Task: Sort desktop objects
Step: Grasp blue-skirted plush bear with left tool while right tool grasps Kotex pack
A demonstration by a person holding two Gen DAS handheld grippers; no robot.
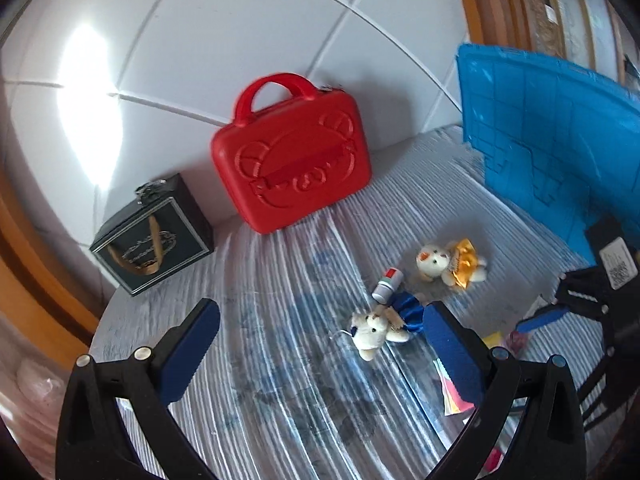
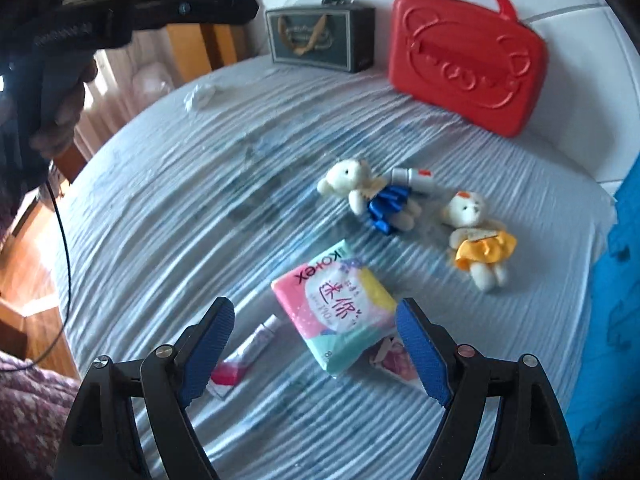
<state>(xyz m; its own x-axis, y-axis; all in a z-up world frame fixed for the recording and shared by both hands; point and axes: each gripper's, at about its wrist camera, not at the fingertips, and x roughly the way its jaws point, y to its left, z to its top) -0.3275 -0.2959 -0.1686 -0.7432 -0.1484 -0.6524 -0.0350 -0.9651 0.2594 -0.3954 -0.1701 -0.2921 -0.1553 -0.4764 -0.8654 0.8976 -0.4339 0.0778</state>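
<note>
A white bear in a blue skirt (image 1: 380,326) (image 2: 370,194), a white bear in a yellow skirt (image 1: 450,262) (image 2: 478,240) and a small white tube (image 1: 387,284) (image 2: 412,178) lie on the striped cloth. A Kotex pack (image 2: 342,312), a pink stick (image 2: 250,354) and a small pink packet (image 2: 394,360) lie nearer. My left gripper (image 1: 320,344) is open and empty above the cloth, with the blue-skirt bear near its right finger. My right gripper (image 2: 316,344) is open and empty over the Kotex pack; it also shows in the left wrist view (image 1: 540,320).
A red case with a handle (image 1: 292,160) (image 2: 468,56) and a dark gift box (image 1: 154,236) (image 2: 322,40) stand against the white tiled wall. A blue plastic crate (image 1: 552,140) (image 2: 616,320) stands at the right. The table edge drops off at the left.
</note>
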